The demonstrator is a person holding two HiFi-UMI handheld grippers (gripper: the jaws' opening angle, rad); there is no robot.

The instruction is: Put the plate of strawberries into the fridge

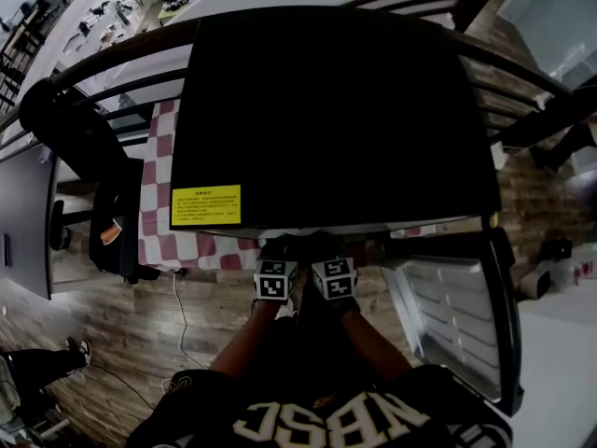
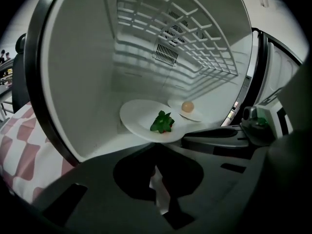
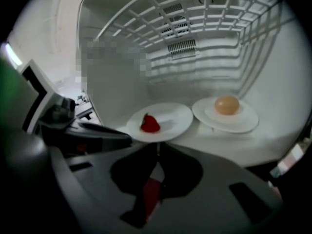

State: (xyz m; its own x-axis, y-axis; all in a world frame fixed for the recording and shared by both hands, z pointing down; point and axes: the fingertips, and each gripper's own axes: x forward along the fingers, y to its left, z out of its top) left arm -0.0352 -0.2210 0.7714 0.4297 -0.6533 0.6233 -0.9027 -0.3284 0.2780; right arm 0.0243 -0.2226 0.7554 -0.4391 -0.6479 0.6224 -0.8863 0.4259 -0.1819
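Plate [image 2: 141, 116] with single strawberry [image 2: 162, 122] already inside fridge [image 2: 83, 82], low compartment, near front edge, under wire shelf [image 2: 195, 38]. Left claw [image 2: 157, 149] pressed together on plate's near rim. Right claw [image 3: 157, 149] pinching same rim just beside it — two grips likely keep plate level so berry stays put. Whether plate rests on fridge floor: cannot tell. Second plate [image 3: 243, 122] with pale round item [image 3: 227, 105] sits far right, close beside — little spare room that side. Door [image 1: 457, 315] stands open at right.
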